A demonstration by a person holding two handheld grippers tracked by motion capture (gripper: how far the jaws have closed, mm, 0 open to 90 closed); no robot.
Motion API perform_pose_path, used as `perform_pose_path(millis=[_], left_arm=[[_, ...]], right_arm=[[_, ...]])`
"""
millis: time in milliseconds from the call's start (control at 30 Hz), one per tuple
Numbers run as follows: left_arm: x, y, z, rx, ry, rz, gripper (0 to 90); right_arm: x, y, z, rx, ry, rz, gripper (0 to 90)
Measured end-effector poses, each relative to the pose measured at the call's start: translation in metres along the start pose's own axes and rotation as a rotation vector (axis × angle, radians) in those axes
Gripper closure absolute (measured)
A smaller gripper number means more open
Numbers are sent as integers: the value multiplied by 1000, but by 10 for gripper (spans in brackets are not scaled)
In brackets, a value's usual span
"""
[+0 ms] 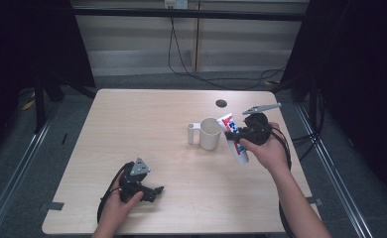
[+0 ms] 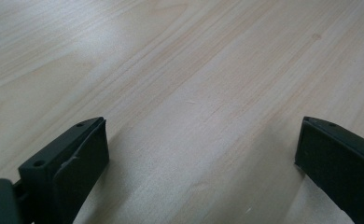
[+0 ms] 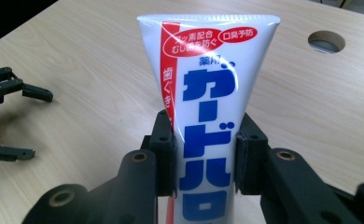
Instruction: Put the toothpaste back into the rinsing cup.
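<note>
White toothpaste tube (image 3: pixel 207 116) with blue and red print, clamped between the black jaws of the right hand-held gripper (image 3: pixel 205 156), pads pressing both sides of its body. Crimped flat end up in the right gripper view; held off the counter (image 1: pixel 147 129) in the high view (image 1: pixel 233 139), tilted, just beside the cream mug (image 1: pixel 209 133). Mug upright, handle to the left. Small round hole (image 1: pixel 221 103) in the counter beyond the mug. Left hand-held gripper (image 1: pixel 154 191) well apart, low near the front edge, jaws spread wide with bare wood between them (image 2: pixel 201 154).
</note>
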State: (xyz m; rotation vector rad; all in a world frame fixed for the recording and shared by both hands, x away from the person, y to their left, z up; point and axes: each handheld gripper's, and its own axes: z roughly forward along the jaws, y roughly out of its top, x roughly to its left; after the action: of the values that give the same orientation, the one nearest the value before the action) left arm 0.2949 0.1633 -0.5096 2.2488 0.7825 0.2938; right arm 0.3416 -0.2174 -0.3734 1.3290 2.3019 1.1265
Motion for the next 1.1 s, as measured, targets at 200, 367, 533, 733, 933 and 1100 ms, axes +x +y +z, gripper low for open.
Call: perform_pose_path(millis=[200,367,533,733,933,1100], left_arm=[[0,0,0,0,0,0,25],[0,0,0,0,0,0,25],[0,0,0,0,0,0,25],[0,0,0,0,0,0,25],[0,0,0,1,0,0,25],[0,0,0,0,0,1,25]], right_arm=[[-1,4,-2,-32,1,-3,664],[0,7,-2,-60,-5,-10,664],[1,12,-3,-91,-8,-15,664],[1,18,-4,-149,-21,-12,665],[0,21,-4,-181,-25,-11,663],[-2,23,-3,-207,-31,3,664]])
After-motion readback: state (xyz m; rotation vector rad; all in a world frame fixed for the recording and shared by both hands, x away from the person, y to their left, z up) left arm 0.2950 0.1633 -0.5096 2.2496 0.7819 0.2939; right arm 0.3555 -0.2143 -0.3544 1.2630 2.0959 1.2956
